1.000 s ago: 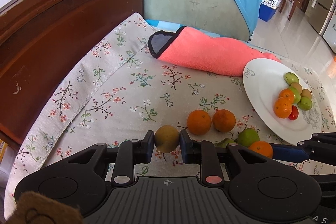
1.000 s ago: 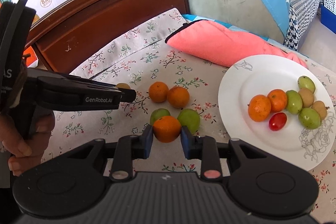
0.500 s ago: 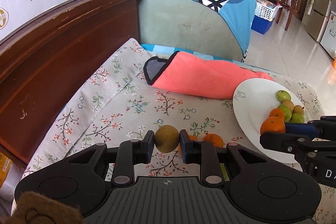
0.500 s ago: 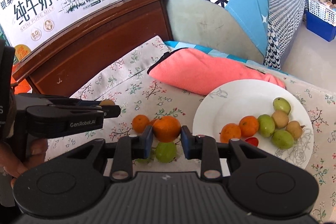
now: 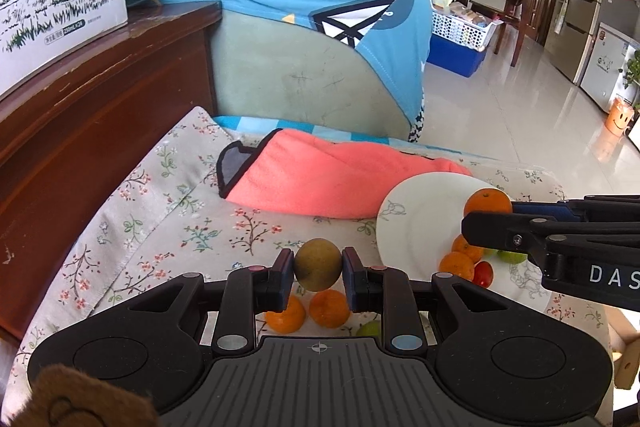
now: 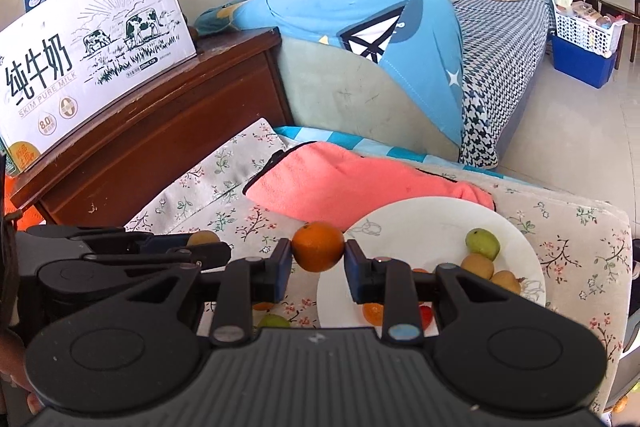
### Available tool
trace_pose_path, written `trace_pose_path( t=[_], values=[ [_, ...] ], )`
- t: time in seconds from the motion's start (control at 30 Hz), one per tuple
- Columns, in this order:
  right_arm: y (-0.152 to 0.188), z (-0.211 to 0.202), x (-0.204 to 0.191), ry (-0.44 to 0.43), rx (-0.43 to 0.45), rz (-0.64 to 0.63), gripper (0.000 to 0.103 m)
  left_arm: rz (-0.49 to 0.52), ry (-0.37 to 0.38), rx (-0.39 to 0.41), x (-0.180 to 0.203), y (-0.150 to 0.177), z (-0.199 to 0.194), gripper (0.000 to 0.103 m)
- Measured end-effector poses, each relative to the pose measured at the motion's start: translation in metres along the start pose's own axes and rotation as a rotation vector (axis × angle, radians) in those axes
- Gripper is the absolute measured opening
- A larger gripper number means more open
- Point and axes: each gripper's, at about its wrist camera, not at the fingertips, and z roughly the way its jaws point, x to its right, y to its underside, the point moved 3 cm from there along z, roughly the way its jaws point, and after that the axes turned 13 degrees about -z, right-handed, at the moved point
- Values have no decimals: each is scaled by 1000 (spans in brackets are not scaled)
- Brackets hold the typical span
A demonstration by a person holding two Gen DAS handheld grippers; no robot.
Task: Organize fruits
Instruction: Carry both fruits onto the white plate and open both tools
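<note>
**Fruit in both grippers, plate not yet reached**

Left gripper (image 5: 318,269): jaws closed on a round yellow-brown fruit (image 5: 318,264), held clear above the flowered cloth (image 5: 168,211). Right gripper (image 6: 318,259): jaws closed on an orange (image 6: 318,246), carried at the near-left rim of the white plate (image 6: 420,223). Both fruits sit centred between the pads, with no visible tilt.

Step in hand, by my judgement: carry both to the plate and set them down. To do it well I should bring the orange further right over bare plate, away from the rim, lower it until it rests, then open slowly so it does not roll. The bare area lies at the plate's left and far side; the fruit already there is grouped to the right and near part. The left fruit should wait or go in beside the orange, since the two grippers are close and could collide.

Appearance: the orange is bright, smooth and slightly flattened, with a small stem mark on top. The yellow-brown fruit is dull-skinned, with a darker patch low on its left. Two more oranges (image 5: 308,309) and a green fruit (image 5: 370,329) lie on the cloth below my left gripper, still to be collected. A pink towel (image 5: 320,183) lies on the far side of the cloth.
</note>
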Motion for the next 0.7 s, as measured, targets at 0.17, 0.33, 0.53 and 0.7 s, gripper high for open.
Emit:
trace_pose_path(
  t=[0.17,0.33,0.53,0.7],
  values=[
    [-1,-2,11,20,1,14,29,39,19,19,17,1,2,23],
    [-7,-2,27,53,8,20,29,46,43,31,30,-3,7,23],
    [-10,3,52,73,13,93,29,46,82,31,41,-8,17,23],
    [-7,10,68,73,2,167,29,29,119,15,45,-9,27,23]
  ],
)
